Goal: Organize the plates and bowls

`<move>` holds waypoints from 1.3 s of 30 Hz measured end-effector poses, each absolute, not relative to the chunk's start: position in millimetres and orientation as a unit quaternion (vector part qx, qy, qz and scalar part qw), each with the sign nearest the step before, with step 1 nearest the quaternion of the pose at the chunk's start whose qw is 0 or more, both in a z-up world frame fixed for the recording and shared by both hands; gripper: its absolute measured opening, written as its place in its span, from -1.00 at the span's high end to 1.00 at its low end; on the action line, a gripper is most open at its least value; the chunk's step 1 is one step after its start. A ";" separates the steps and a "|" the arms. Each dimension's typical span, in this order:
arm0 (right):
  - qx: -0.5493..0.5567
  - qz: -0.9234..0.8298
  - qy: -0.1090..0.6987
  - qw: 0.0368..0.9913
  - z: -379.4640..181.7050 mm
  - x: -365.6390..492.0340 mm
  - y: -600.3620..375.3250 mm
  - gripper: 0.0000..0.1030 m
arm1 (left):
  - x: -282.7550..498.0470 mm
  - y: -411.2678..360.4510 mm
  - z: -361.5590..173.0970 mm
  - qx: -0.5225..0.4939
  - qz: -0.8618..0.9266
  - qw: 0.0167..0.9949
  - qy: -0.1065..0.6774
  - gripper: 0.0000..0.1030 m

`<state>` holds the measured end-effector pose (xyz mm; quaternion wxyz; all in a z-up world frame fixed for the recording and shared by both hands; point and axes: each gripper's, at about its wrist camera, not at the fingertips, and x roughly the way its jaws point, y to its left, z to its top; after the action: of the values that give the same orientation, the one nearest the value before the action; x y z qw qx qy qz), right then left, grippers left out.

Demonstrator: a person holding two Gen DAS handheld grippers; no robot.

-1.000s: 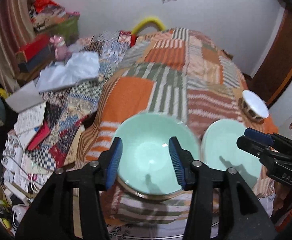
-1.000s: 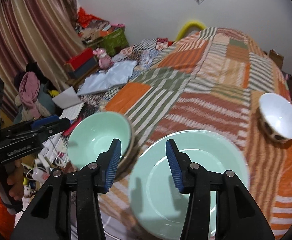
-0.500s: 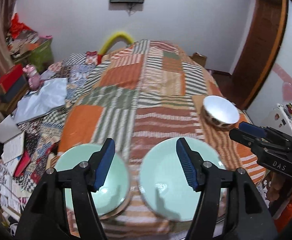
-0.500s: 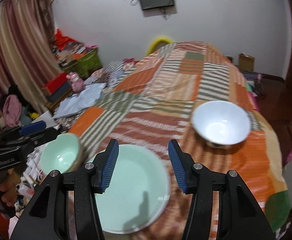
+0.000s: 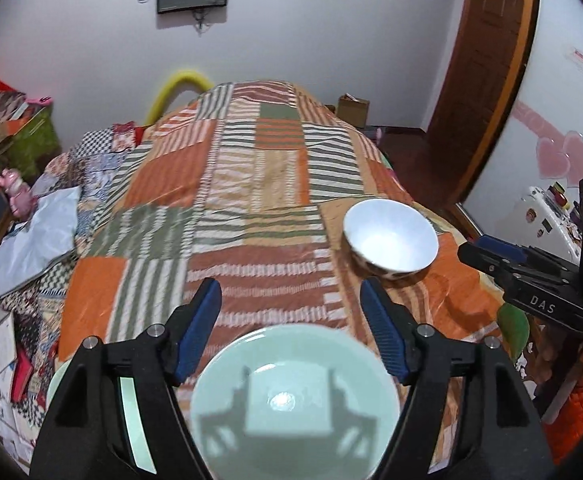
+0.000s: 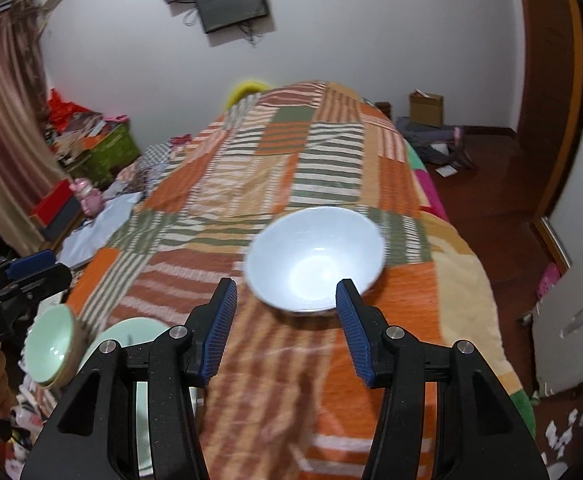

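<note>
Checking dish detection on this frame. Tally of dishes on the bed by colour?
Green bowl: 1
Green plate: 1
White bowl: 1
Total: 3 dishes

White "DAS" lettering on the black body of the right hand-held gripper, seen at the right edge of the left wrist view. Partial white lettering on the black body of the left hand-held gripper at the left edge of the right wrist view, cut off by the frame and blurred, not readable. Small red print on a sticker on the white wall at upper right of the left wrist view, too small to read.
</note>
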<state>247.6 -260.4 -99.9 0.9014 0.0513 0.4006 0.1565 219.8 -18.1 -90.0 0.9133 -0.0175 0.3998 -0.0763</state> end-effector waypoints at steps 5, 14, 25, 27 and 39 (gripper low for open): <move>0.055 0.136 0.418 0.897 -114.7 263.5 -277.7 0.07 | 250.9 -37.6 -105.2 -0.015 -0.091 0.904 0.417 -0.41; 0.065 0.122 0.448 0.883 -139.8 294.2 -293.1 0.07 | 305.0 -61.3 -145.1 -0.026 -0.111 0.877 0.468 -0.41; 0.075 0.124 0.470 0.870 -160.7 320.9 -297.8 0.19 | 345.6 -79.7 -183.0 -0.028 -0.124 0.855 0.502 -0.41; 0.076 0.126 0.474 0.868 -163.6 323.8 -298.1 0.23 | 352.0 -82.9 -188.9 -0.035 -0.130 0.849 0.511 -0.41; 0.082 0.135 0.493 0.856 -176.6 335.7 -294.7 0.30 | 376.6 -108.8 -215.9 -0.035 -0.151 0.826 0.542 -0.20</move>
<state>335.7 -294.7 -176.6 0.8558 0.0819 0.4926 0.1350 376.6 -108.8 -215.9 0.8261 -0.0347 0.5418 -0.1513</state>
